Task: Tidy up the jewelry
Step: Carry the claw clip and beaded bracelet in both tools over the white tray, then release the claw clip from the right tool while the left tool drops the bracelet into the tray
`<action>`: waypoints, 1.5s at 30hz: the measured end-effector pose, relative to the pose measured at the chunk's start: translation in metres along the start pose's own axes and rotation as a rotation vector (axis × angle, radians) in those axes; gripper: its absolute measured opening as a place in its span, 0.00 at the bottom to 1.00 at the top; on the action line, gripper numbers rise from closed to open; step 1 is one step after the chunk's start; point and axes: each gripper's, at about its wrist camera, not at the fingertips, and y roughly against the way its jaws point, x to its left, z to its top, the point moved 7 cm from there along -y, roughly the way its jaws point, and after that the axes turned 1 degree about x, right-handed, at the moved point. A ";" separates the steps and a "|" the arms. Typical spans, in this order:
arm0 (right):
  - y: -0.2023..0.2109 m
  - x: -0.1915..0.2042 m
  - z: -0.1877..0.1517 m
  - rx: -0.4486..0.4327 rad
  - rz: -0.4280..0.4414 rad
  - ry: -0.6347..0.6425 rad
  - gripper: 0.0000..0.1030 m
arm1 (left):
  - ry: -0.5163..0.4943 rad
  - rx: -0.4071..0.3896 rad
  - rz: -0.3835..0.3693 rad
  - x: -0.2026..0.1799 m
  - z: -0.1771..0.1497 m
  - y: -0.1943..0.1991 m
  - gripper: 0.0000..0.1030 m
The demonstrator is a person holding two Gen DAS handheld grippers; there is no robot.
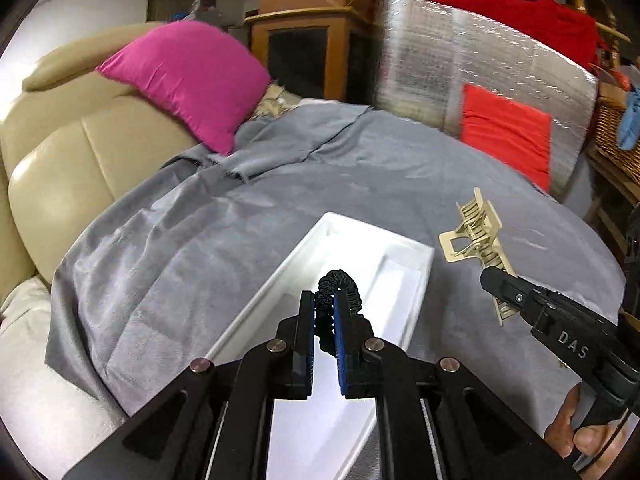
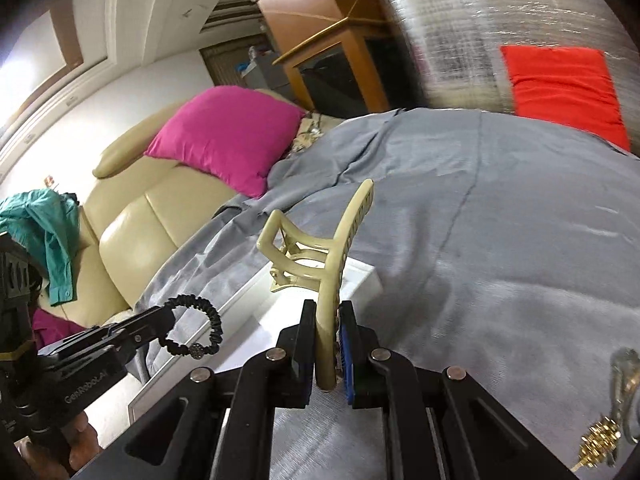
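So the white tray [image 1: 320,236] is sitting on the grey cloth [image 1: 200,240] covering the bench, and both pieces headed for it are up in the air. The black beaded bracelet [image 1: 340,292] is pinched between the left tongs [image 1: 324,308], hanging right over the tray's middle, loop poking out past the tips. The beige hair claw clip [image 2: 320,256] is clamped by one of its arms in the right tongs [image 2: 326,344], standing upright, just off the tray's right edge as far as I can tell. If I were doing this, I'd lower the bracelet till it nearly touches the tray floor before letting go, so the loop lies flat instead of bouncing out. The clip I'd bring over the rim and tip onto its side first, since it's springy and top-heavy and would probably flop over otherwise. Keep the two tongs apart so they don't bump over the tray. There's also a gold trinket [image 2: 598,446] and a clear glassy piece [image 2: 624,380] lying on the cloth near the right side, well away from the tray, so those look like they haven't been put away yet.
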 end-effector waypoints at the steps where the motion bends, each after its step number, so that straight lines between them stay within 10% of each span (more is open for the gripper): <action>1: -0.006 0.004 0.001 0.010 0.011 0.007 0.12 | 0.014 0.014 0.012 0.004 0.000 -0.005 0.09; 29: -0.126 0.016 -0.005 0.314 0.019 0.071 0.15 | 0.133 0.254 0.147 0.034 -0.020 -0.088 0.09; 36: -0.108 0.017 0.002 0.266 0.038 0.051 0.60 | 0.146 0.263 0.131 0.037 -0.021 -0.094 0.10; 41: -0.089 0.022 0.004 0.230 0.023 0.064 0.63 | 0.129 0.227 0.120 0.031 -0.014 -0.085 0.14; 45: -0.063 0.014 0.007 0.174 0.006 0.040 0.63 | 0.092 0.126 0.130 0.022 -0.001 -0.062 0.42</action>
